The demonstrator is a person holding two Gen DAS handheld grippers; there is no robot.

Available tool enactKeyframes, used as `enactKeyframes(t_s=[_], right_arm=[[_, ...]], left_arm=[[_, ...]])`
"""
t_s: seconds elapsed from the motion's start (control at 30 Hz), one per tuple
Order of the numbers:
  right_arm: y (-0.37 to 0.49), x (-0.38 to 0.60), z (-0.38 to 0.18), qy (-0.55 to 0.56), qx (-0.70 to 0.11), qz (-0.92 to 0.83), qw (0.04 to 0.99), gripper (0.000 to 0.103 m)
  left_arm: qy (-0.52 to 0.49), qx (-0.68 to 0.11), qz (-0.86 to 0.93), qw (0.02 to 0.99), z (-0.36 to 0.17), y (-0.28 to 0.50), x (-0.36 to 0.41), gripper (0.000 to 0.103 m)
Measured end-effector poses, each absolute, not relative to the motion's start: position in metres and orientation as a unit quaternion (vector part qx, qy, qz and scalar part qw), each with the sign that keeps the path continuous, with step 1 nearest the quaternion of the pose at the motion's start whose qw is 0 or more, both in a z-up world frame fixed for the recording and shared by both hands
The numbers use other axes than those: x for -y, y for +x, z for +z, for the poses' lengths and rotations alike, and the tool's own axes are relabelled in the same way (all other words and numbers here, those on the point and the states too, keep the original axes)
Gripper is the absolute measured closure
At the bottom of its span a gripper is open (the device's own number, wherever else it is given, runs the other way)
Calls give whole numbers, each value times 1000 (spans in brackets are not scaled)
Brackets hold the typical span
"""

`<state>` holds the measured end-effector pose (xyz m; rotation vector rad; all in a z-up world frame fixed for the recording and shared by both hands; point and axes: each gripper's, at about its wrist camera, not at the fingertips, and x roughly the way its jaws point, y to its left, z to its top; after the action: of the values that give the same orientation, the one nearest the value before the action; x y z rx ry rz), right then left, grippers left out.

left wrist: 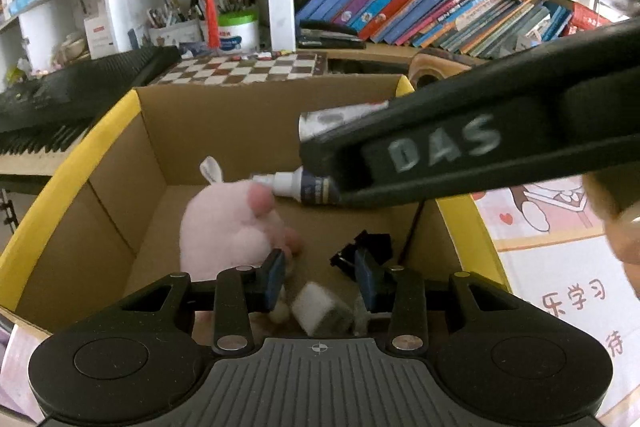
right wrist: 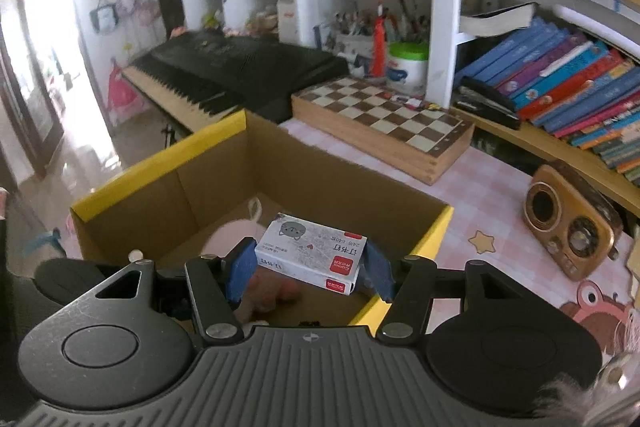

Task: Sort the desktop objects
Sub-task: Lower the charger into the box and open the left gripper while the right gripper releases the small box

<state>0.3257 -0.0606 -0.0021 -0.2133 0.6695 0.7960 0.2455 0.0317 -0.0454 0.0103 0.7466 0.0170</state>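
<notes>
I have both grippers over the cardboard box (right wrist: 168,195), the one with yellow edges that sits on the pink checked desk mat (right wrist: 496,195).

My right gripper (right wrist: 310,269) is clamped on a small white staple box (right wrist: 316,253) with a grey cat face and a red label; the blue pads press its two short ends and it hangs level above the near right part of the cardboard box. From the left wrist camera that right gripper crosses in from the right, and the staple box shows only as a pale end beyond its black finger.

My left gripper (left wrist: 320,281) points down into the cardboard box with its jaws narrowly apart. No earlier picture is there to judge by, and nothing sits between the blue pads. Just below them, on the box floor, lies a white and grey eraser block (left wrist: 322,311), clear of the pads.

Also inside: a pink plush toy (left wrist: 228,227) to the left, a correction-fluid bottle (left wrist: 304,187) with white tip touching the plush, and black binder clips (left wrist: 368,247) to the right.

Beyond the box, far side, I see a chessboard (right wrist: 384,119), a keyboard (right wrist: 224,71) far left, and a wooden radio (right wrist: 568,223) to the right.
</notes>
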Motion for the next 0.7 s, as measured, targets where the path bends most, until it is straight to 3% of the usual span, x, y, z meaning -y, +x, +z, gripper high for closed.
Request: enactKeyframes(t_s=[0.03, 0.27, 0.33, 0.7], right_arm=[[327, 59, -5, -107, -321, 381, 860, 47], [340, 45, -17, -136, -338, 394, 844, 47], [342, 41, -20, -145, -340, 397, 840, 47], [348, 16, -35, -207, -344, 396, 826, 45]], left_arm=[[3, -360, 15, 933, -44, 245, -32, 51], [-11, -330, 51, 942, -34, 229, -45, 39], [-15, -322, 57, 945, -29, 224, -50, 32], [2, -314, 63, 947, -18, 212, -61, 27]])
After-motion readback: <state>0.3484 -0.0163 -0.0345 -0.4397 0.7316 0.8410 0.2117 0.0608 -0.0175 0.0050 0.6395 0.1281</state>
